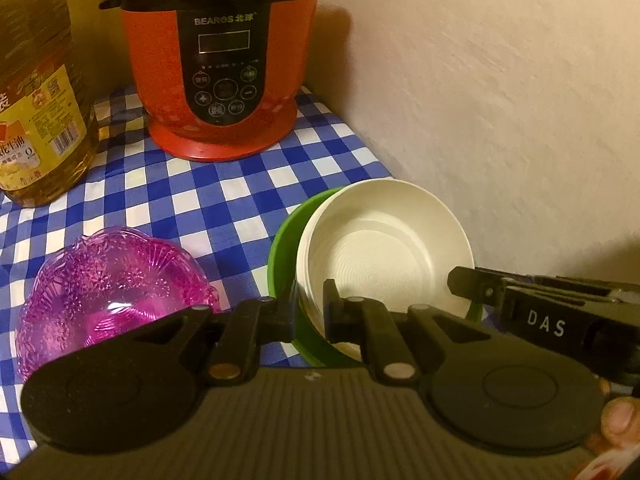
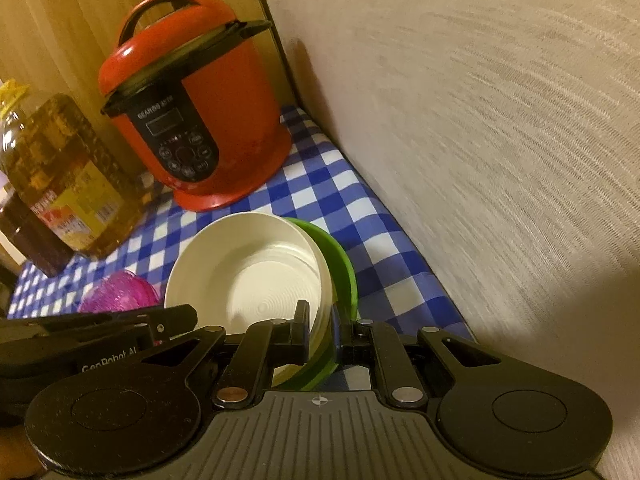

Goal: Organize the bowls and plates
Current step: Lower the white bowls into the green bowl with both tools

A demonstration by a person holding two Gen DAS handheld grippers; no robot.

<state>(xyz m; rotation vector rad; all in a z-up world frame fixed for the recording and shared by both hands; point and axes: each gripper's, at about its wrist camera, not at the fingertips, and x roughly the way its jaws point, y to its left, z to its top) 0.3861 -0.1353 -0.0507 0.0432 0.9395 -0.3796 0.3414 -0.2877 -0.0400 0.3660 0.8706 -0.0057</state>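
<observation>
A white bowl (image 1: 384, 248) sits nested inside a green bowl (image 1: 284, 248), close to the wall on the right. My left gripper (image 1: 310, 314) is shut on the stack's near-left rim, pinching both bowls. My right gripper (image 2: 322, 332) is shut on the opposite rim, over the white bowl (image 2: 248, 272) and green bowl (image 2: 344, 268). Each gripper shows in the other's view: the right gripper (image 1: 464, 284) at the far rim, the left gripper (image 2: 176, 320) at the left. A purple glass bowl (image 1: 112, 284) stands on the cloth left of the stack.
A red electric cooker (image 1: 216, 72) stands at the back on the blue-and-white checked tablecloth (image 1: 192, 200). A large oil bottle (image 1: 36, 100) is at the back left. A textured wall (image 1: 500, 100) runs along the table's right edge.
</observation>
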